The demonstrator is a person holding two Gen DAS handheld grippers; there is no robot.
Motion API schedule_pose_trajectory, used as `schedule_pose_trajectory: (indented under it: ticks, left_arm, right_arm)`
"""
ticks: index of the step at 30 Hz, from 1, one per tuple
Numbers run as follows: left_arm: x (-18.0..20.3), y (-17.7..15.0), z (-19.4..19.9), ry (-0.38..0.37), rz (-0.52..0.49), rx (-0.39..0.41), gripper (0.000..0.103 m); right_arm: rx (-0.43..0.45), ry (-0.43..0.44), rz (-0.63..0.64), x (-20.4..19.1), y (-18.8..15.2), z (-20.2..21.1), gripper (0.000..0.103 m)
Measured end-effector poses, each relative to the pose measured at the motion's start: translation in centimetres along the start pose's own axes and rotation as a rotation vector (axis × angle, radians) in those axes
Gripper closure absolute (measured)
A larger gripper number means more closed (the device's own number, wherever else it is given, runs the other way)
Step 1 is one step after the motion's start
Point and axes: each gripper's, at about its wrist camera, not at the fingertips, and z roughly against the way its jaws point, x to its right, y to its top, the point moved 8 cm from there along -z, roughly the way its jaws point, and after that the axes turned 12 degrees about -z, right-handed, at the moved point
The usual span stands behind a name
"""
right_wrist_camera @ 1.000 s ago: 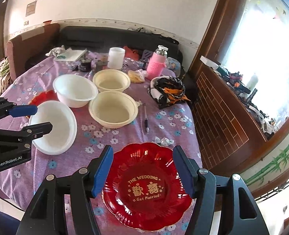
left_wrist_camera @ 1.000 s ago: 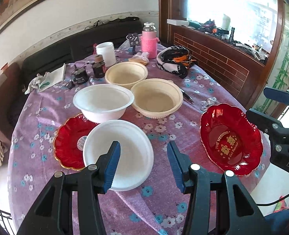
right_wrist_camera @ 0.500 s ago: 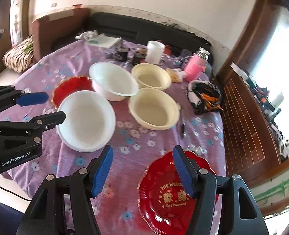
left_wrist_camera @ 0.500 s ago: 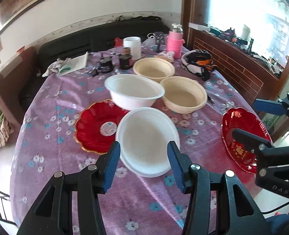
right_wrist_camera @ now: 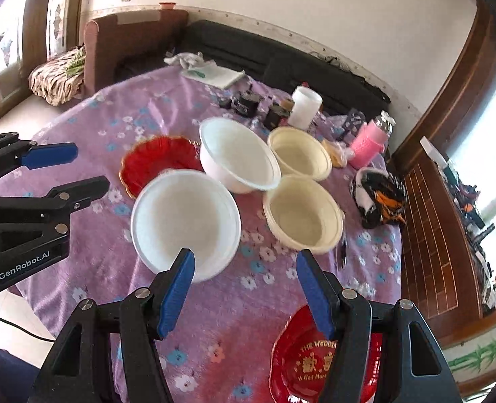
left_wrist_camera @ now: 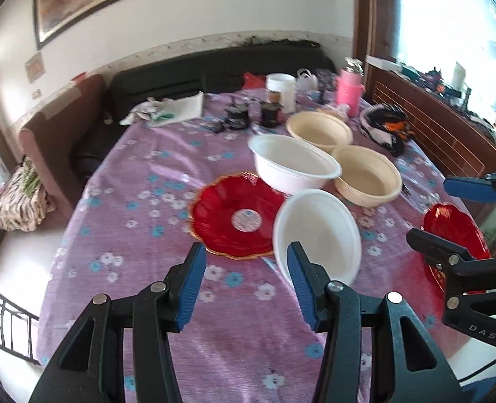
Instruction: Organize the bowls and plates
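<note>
On the purple flowered tablecloth, a red plate [left_wrist_camera: 229, 215] with a round sticker lies just beyond my open left gripper [left_wrist_camera: 246, 278]. A shallow white bowl [left_wrist_camera: 318, 231] overlaps its right edge. Behind stand a deeper white bowl [left_wrist_camera: 291, 164] and two cream bowls [left_wrist_camera: 318, 131] [left_wrist_camera: 367, 174]. My right gripper [right_wrist_camera: 246, 275] is open and empty, with the shallow white bowl [right_wrist_camera: 184, 221] ahead of its left finger. A red wedding plate [right_wrist_camera: 315, 362] lies under its right finger. The left gripper [right_wrist_camera: 87, 168] shows at the right wrist view's left edge.
At the table's far side stand a pink bottle [left_wrist_camera: 348, 90], a white cup [left_wrist_camera: 281, 90] and dark jars [left_wrist_camera: 236, 117]. A black and orange cloth [left_wrist_camera: 385, 127] lies at the right. A pen [right_wrist_camera: 342, 252] rests beside the near cream bowl. A dark sofa runs behind.
Both grippers have swung left across the table. The sticker plate now lies ahead of the left gripper, and the wedding plate has slid toward the right gripper's lower right. Jaw widths look unchanged.
</note>
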Motion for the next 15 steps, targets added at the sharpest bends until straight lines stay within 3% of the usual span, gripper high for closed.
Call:
schedule_pose_trajectory:
  ticks: [6, 9, 15]
  left_arm:
    - [-2.3, 0.0, 1.7, 0.100, 0.021, 0.035, 0.053]
    - [-2.9, -0.2, 2.2, 0.135, 0.023, 0.042, 0.047]
    - [-3.8, -0.9, 2.6, 0.163, 0.037, 0.031, 0.047]
  right_arm:
    - [0.060, 0.039, 0.009, -1.4, 2.0, 1.2, 0.036]
    - [0.077, 0.073, 0.011, -2.1, 2.5, 1.8, 0.036]
    - [0.075, 0.118, 0.022, -3.5, 2.4, 2.0, 0.036]
